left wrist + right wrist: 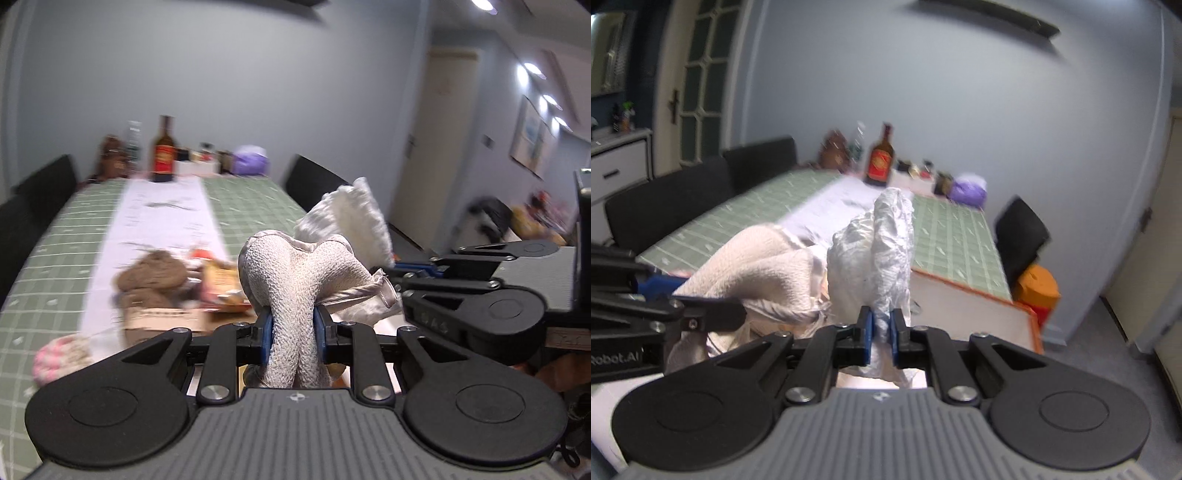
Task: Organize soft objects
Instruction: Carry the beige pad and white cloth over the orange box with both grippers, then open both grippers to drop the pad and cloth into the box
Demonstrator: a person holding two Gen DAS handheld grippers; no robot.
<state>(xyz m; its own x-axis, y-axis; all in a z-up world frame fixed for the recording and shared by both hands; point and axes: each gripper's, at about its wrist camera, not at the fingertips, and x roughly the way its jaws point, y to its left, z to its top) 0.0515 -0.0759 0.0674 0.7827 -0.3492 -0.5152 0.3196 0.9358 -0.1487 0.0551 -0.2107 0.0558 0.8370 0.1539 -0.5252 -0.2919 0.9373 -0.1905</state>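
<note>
Left gripper (pixel 294 334): clamped on a beige towel (pixel 295 273), blue pads pressing a bunched fold from both sides; seen side-on at the left edge of the right wrist view.
Right gripper (pixel 881 332): nearly closed, pinching a white cloth (pixel 875 251) between blue pads; visible at the right of the left wrist view, just beside the left gripper.
Beige towel: lifted above the table, humped over the left pads, ends hanging below them; satin trim edge trailing toward the right gripper.
White cloth: held upright, crumpled peak rising above the right pads; just beside the beige towel, the two seeming to touch, contact unclear.
Table (pixel 48 258): long, under a green checked cloth with a pale runner (pixel 162 221) down the middle; orange-trimmed edge at the near right corner in the right wrist view.
Near on the table: pink and white knitted item (pixel 59 356) at the left; shallow cardboard box (pixel 166 317) holding a brown plush (pixel 151 278) and blurred packets.
Sides: dark chairs (pixel 668 206) along both long edges.
Far end: dark bottle with red label (pixel 163 155), brown bear (pixel 112 158), purple bag (pixel 251 160), small jars too blurred to tell.
Beyond: grey wall (pixel 221 92); glazed door (pixel 701 81) at the left in the right wrist view.
</note>
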